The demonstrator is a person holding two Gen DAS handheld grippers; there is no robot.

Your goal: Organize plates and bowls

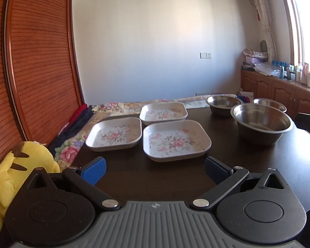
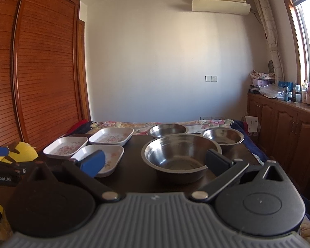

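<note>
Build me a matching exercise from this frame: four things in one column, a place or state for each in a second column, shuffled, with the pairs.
Things:
1. largest steel bowl
2. floral plates
3. yellow plush toy
4. left gripper

Places or states:
A. off the table's left edge, by the wooden wardrobe
B. open, holding nothing, facing the nearest plate
C. nearest of three bowls, on the table's right half
D. three set out unstacked, on the table's left half

Pairs: 1-C, 2-D, 3-A, 4-B

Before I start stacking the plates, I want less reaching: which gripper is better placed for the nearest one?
Left. The left gripper is open and faces the nearest plate; the right gripper faces the big bowl instead.
</note>
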